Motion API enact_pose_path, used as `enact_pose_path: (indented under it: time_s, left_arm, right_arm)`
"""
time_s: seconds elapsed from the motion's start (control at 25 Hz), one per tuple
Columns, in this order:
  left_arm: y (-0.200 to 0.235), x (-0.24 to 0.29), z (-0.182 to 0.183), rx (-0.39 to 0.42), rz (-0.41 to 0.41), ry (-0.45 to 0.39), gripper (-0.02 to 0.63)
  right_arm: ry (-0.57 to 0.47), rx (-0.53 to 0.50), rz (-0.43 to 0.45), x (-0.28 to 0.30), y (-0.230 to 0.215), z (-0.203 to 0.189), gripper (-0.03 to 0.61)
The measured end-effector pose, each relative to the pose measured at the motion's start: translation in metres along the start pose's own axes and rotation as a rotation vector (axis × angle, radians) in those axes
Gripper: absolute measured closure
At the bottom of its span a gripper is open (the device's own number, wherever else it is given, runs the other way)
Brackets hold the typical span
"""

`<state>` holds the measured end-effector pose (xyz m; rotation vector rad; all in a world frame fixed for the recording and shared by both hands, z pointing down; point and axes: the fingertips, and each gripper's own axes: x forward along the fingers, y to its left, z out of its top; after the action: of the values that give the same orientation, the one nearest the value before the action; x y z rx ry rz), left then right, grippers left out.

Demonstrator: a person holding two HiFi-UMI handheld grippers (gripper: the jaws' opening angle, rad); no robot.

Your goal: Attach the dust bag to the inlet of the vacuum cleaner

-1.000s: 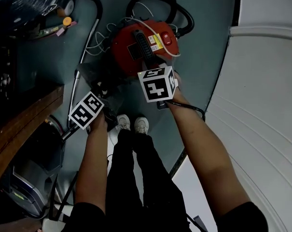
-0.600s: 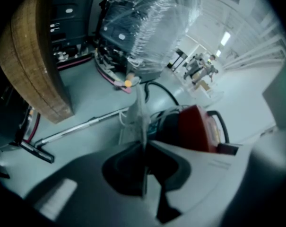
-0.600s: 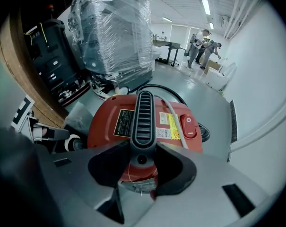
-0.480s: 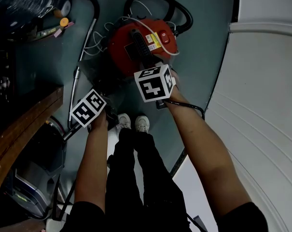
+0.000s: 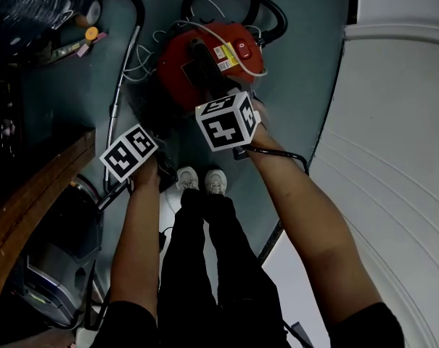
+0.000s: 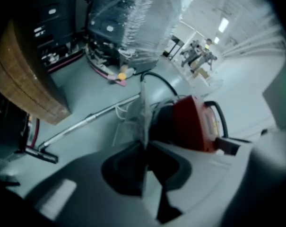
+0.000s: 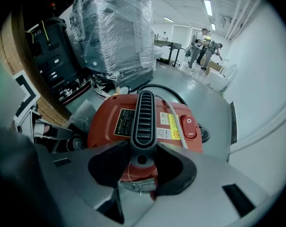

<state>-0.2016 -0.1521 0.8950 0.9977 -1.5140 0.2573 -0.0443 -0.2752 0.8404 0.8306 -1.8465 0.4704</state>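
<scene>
two holds kept; scene sits a touch higher and further left in head view
over the last second the vacuum [image 5: 175,71] and both grippers shifted slightly, grips unchanged, so i judge the bag isn't on the inlet yet. left gripper [image 6: 145,143] jaws pinch the bag [image 6: 142,112] edge, just beside the vacuum. right gripper [image 7: 142,148] jaws clamp the handle [image 7: 143,112]. count: one vacuum, one bag, one hose [image 5: 266,9], one wand [image 5: 117,100].

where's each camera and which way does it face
Head view: on the person's head, steeply down at the red vacuum cleaner; forearms, legs, shoes show.
Left gripper view: rides left tongs, toward the vacuum; jaws pinch the dust bag.
Right gripper view: rides right tongs, over vacuum's top; jaws grip its handle.
Shared: all see the vacuum.
</scene>
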Motion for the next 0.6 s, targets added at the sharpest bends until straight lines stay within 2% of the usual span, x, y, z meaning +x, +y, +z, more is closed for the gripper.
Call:
enact_pose_path:
  time_s: [0.24,0.36,0.44,0.48,0.6]
  left_arm:
    - [-0.004,0.001,-0.002,-0.226,-0.082,0.036,0.566]
    - [-0.009,0.003,-0.003,-0.262,-0.089,0.03,0.558]
    - [-0.013,0.004,-0.005,-0.249,-0.1,0.027,0.557]
    - [-0.014,0.004,-0.005,-0.217,-0.103,0.022,0.555]
    - [-0.02,0.002,-0.008,-0.007,-0.076,-0.017,0.562]
  right_arm:
    - [-0.001,-0.005,0.007,0.0,-0.001,-0.001,0.428]
    - [-0.003,-0.008,0.01,0.0,-0.002,-0.001,0.428]
    - [-0.003,-0.007,0.008,-0.001,-0.002,-0.002,0.428]
    - [-0.004,-0.006,0.008,-0.001,-0.002,-0.003,0.428]
    - [-0.01,-0.008,0.01,0.0,-0.002,-0.002,0.428]
